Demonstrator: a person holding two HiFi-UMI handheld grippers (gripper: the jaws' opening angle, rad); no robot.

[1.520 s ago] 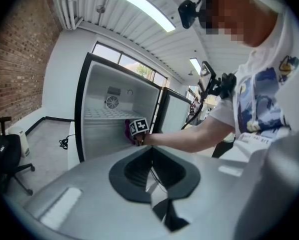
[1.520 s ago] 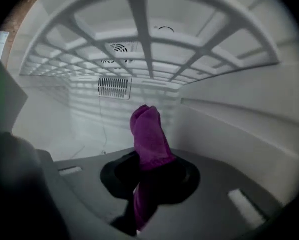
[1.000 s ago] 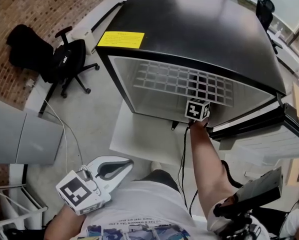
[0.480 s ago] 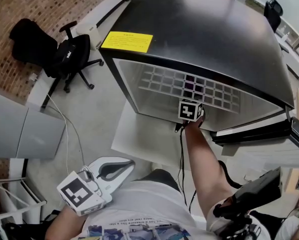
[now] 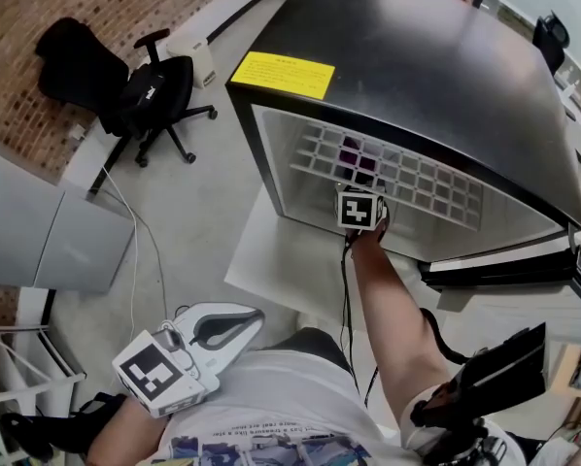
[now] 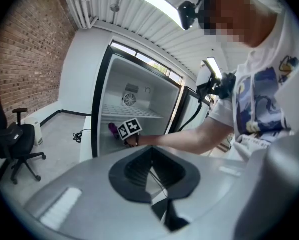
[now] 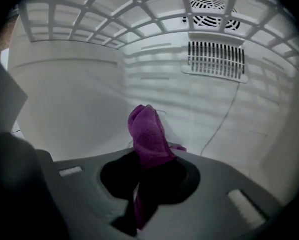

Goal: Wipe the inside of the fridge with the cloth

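A black fridge (image 5: 436, 56) stands open, its white inside (image 7: 89, 89) lit. My right gripper (image 7: 149, 149) reaches in under the wire shelf (image 5: 388, 168) and is shut on a purple cloth (image 7: 148, 134), which sticks up from the jaws in front of the back wall. From the head view the cloth (image 5: 352, 149) shows purple through the shelf bars, just beyond the gripper's marker cube (image 5: 359, 211). My left gripper (image 5: 227, 326) hangs low by my body, outside the fridge, jaws shut and holding nothing; in its own view the left gripper (image 6: 150, 176) points at the open fridge (image 6: 134, 114).
The fridge door (image 5: 524, 270) is swung open to the right. A black office chair (image 5: 150, 95) stands on the concrete floor at the left by a brick wall (image 5: 48, 27). A cable (image 5: 125, 231) trails across the floor. A vent (image 7: 217, 59) sits on the fridge's back wall.
My right gripper has moved left and deeper under the shelf with the cloth. The head view has shifted, so the fridge sits further right. The left gripper has stayed put.
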